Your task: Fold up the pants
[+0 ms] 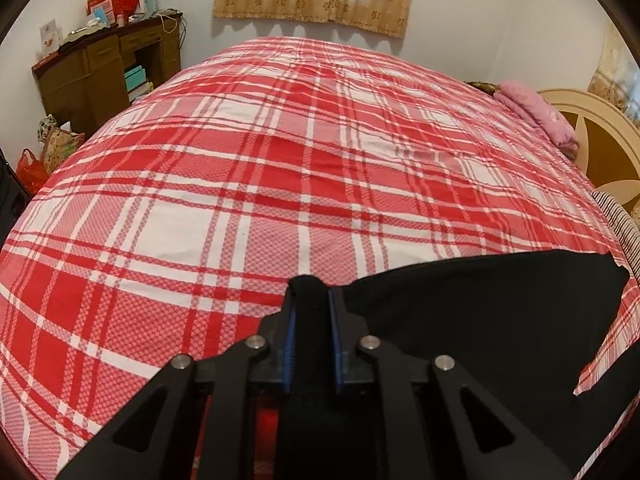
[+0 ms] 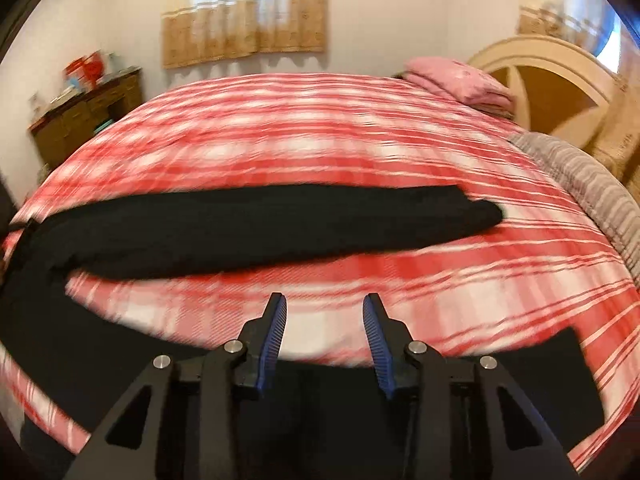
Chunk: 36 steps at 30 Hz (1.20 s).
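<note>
The black pants (image 2: 256, 228) lie on the red plaid bed (image 1: 248, 168), near its front edge. In the right wrist view one leg stretches as a long band from about 9 o'clock to 3 o'clock, its free end pointing toward the striped bedding (image 2: 592, 188) and the headboard (image 2: 560, 80); more dark cloth spreads along the lower rim of that view. So the long axis runs side to side across the bed, as that camera shows it.

The left gripper (image 1: 311, 300) is clamped on a bunched fold of the pants, cloth filling the gap between its blue pads. From there the fabric fans out toward 3 o'clock. The right gripper (image 2: 325, 316) stands with its jaws apart, nothing between them, over plaid and the dark cloth at 6 o'clock; that view is blurred.

Risks, as I judge them: the left pinch is thick and may slip if pulled hard, or may catch only some of the layers so the fold drags crooked. If the right gripper closes short of an edge, the leg will skew off its axis.
</note>
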{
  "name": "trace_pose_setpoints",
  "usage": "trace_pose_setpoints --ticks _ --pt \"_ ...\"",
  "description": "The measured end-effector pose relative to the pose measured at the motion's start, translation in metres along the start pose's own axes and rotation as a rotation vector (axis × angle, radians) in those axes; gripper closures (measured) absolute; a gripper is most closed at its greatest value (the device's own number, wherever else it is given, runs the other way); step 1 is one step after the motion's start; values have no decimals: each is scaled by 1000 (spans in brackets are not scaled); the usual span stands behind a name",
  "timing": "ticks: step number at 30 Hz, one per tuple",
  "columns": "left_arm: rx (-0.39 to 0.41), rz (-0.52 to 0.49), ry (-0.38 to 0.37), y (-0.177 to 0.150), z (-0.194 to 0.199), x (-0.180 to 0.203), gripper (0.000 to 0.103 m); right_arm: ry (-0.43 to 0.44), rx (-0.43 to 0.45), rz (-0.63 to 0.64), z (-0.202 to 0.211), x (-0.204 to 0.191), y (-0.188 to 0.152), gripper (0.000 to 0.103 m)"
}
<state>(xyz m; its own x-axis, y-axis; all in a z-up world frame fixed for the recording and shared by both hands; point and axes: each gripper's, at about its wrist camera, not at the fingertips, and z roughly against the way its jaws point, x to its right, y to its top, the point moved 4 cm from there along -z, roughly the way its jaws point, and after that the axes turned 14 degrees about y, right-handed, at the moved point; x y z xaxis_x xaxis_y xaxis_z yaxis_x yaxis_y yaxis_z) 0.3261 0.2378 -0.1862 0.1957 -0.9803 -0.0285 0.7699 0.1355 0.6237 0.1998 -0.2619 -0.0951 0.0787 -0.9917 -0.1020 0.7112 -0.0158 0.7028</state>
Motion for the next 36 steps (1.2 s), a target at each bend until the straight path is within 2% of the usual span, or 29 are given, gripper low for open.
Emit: trace_pose_setpoints --ticks 5,9,12,20,27,31,36 --pt "-8 3 -2 0 -3 0 88 -58 -4 -110 -18 79 37 61" --pt "-5 1 7 -2 -4 1 88 -59 -12 -211 -38 127 60 61" --pt "-4 -4 18 -3 -6 2 88 -92 -29 -213 -56 152 78 61" --pt "-4 -2 23 -3 -9 1 88 -56 -99 -230 -114 194 111 61" --pt "-8 6 17 -4 -10 -1 88 67 -174 -341 -161 217 118 61" --pt "-10 4 21 -4 -11 0 88 18 -219 -292 -178 219 115 61" --pt "-10 -1 27 -5 -11 0 88 55 -222 -284 -185 224 114 61"
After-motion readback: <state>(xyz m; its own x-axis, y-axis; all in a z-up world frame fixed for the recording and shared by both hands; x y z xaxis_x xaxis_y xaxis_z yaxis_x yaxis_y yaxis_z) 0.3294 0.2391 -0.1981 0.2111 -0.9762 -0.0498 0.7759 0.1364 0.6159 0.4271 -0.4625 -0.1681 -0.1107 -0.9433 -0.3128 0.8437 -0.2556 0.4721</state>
